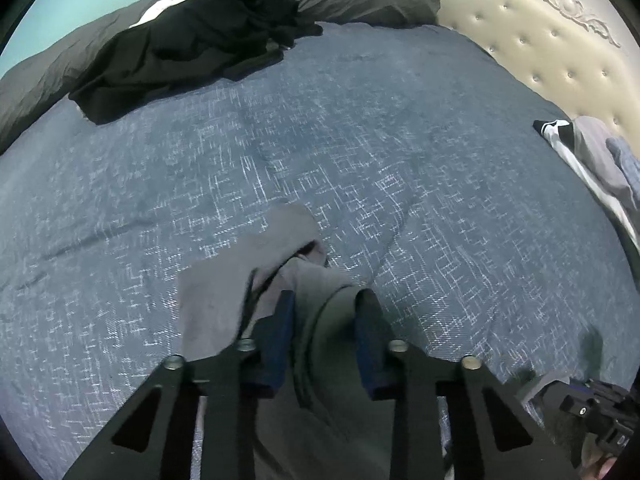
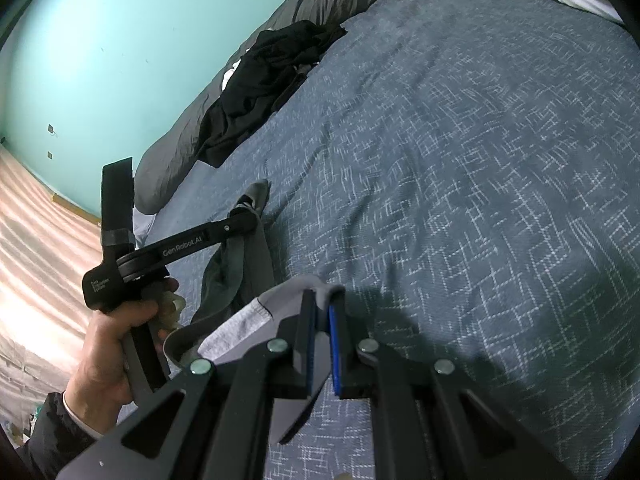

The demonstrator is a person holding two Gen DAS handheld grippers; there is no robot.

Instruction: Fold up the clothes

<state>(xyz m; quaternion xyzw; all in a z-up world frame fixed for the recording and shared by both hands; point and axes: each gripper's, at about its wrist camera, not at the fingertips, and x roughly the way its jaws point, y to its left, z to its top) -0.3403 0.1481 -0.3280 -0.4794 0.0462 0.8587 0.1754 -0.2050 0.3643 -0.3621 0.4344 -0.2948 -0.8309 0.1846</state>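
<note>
One grey garment (image 1: 256,280) spans two grippers: the left gripper (image 1: 326,300) pinches it low in frame, and the right gripper (image 2: 322,300) clamps its edge. One black pile (image 1: 192,48) lies upper left.

- Our right gripper (image 2: 323,304) pinches the grey garment's (image 2: 256,256) near edge.
- Our left gripper (image 2: 249,205) clamps its far-left part above the blue bedspread (image 2: 460,184).

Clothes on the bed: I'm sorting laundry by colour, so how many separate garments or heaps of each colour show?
Grey garment, held by both hand-held grippers: 1
Black heap near the pillows: 1
Black-and-white, grey and blue pile by the headboard: 1
Total: 3
</note>
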